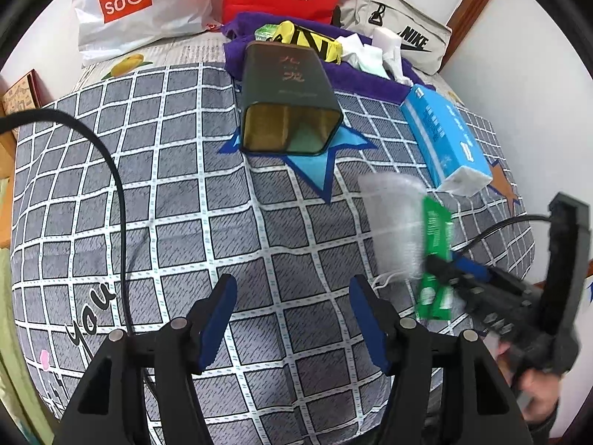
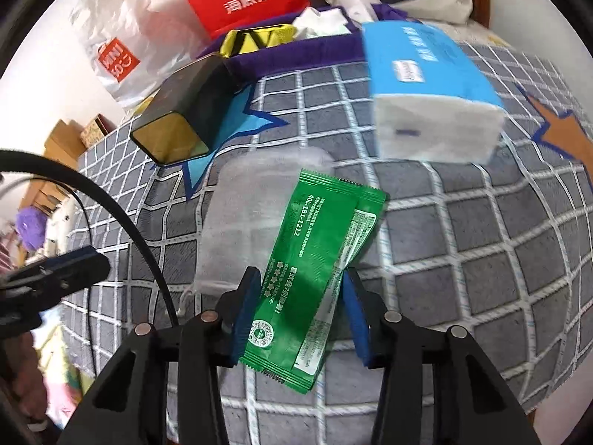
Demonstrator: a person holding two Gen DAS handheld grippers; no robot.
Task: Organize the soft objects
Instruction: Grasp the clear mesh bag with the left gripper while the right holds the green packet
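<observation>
The right gripper [image 2: 298,309] is clamped on a flat green foil sachet [image 2: 318,259] printed with white text. In the right wrist view both blue pads press against the sachet's lower half, and its upper end sticks out toward 12 o'clock. From the left wrist view the sachet [image 1: 435,256] seems lifted clear of the grey checked bedspread [image 1: 185,204], though blur makes that uncertain. The left gripper [image 1: 292,319] stands spread, with nothing but bedspread between its pads.

The step in hand looks like carrying the picked sachet to a container. The likeliest target is the dark green rectangular tin [image 1: 287,100] lying on its side with its gold-lined mouth open, at 12 o'clock from the left gripper. The next move would call for pointing the sachet's free end at that mouth and sliding it in without folding it. The empty left gripper could steady the tin.

A translucent white mesh pouch [image 2: 259,207] lies just beyond the sachet toward 11 o'clock. Whether the two touch cannot be told. A blue and white tissue pack [image 2: 426,85] sits at 1 o'clock, smeared by motion. The tin's interior is partly shadowed, and the pile on the purple cloth [image 1: 352,78] behind it is too jumbled to sort out.
</observation>
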